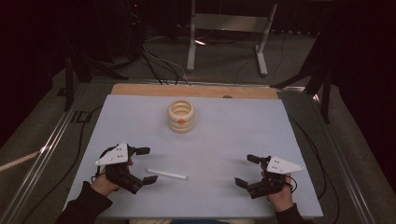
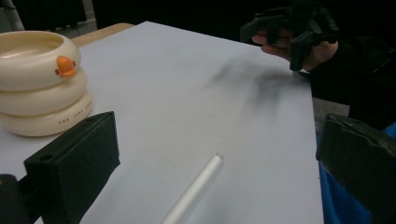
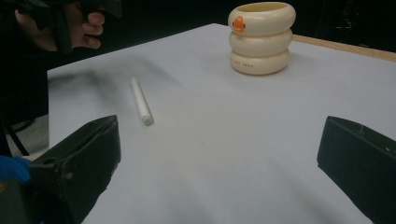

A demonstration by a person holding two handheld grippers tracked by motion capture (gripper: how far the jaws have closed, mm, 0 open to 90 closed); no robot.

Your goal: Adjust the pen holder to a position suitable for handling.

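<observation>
A white stick [image 1: 166, 174] lies flat on the pale grey table [image 1: 233, 130], near the front edge, just right of my left gripper [image 1: 145, 164]. That gripper stands open with nothing between its jaws; the stick [image 2: 194, 190] runs out between them in the left gripper view. A cream ringed holder with an orange beak [image 1: 180, 116] stands upright at the middle back of the table. My right gripper [image 1: 247, 170] rests open at the front right, apart from the stick [image 3: 141, 101] and the holder [image 3: 261, 37].
A wooden strip [image 1: 194, 90] borders the table's far edge. Beyond it, cables and a metal stand's legs [image 1: 226, 42] sit on the dark floor. Rails run along both sides of the table. The other hand and its gripper [image 2: 292, 32] show far off.
</observation>
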